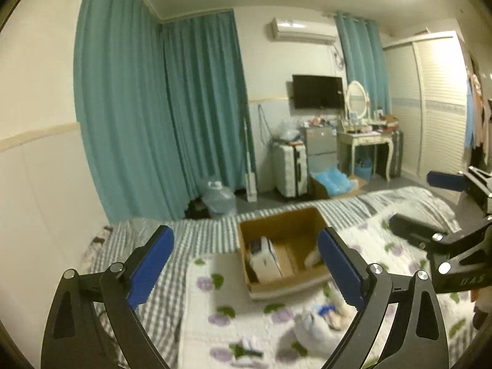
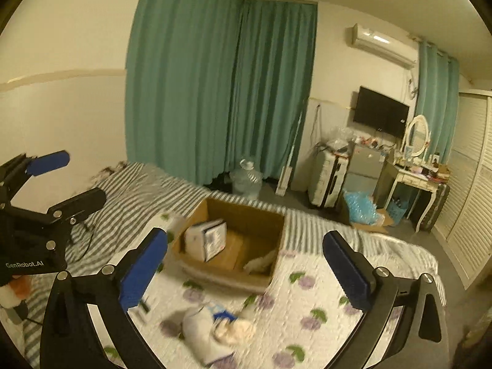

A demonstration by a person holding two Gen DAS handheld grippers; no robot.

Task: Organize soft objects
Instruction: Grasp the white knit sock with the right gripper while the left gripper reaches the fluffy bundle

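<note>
Both grippers hang above the bed with nothing between their blue pads. The left gripper (image 1: 246,264) has its fingers spread wide; the right gripper (image 2: 246,267) is likewise spread, empty. Nearest, just below the right gripper's span, a white plush toy (image 2: 212,332) with a blue patch and a cream-coloured part lies on the floral quilt (image 2: 310,295) (blurred in both views, so its exact form cannot be told); the same toy shows low in the left wrist view (image 1: 319,323), close to the left gripper's right-hand finger. Beyond it, an open cardboard box (image 2: 246,215) sits on the quilt near where the purple-flower print gives way to the grey-and-white striped sheet (image 1: 196,236). Inside the box a white carton with blue print (image 2: 206,240) stands tilted against the left wall, and a second pale soft item (image 2: 261,263) lies in the near right corner, touching the box wall. In the right wrist view the other gripper enters at the left edge, with an orange-and-white object (image 2: 15,289) below it. Past the foot of the bed, on the floor: a clear water jug (image 2: 246,181), a white suitcase (image 2: 327,181), a heap of blue plastic (image 2: 359,207). Furthest back, teal curtains (image 2: 221,92), a wall-mounted television (image 2: 381,112), an air conditioner (image 2: 384,44), and a white dressing table with oval mirror (image 2: 416,135) beside louvred wardrobe doors (image 2: 470,190).
</note>
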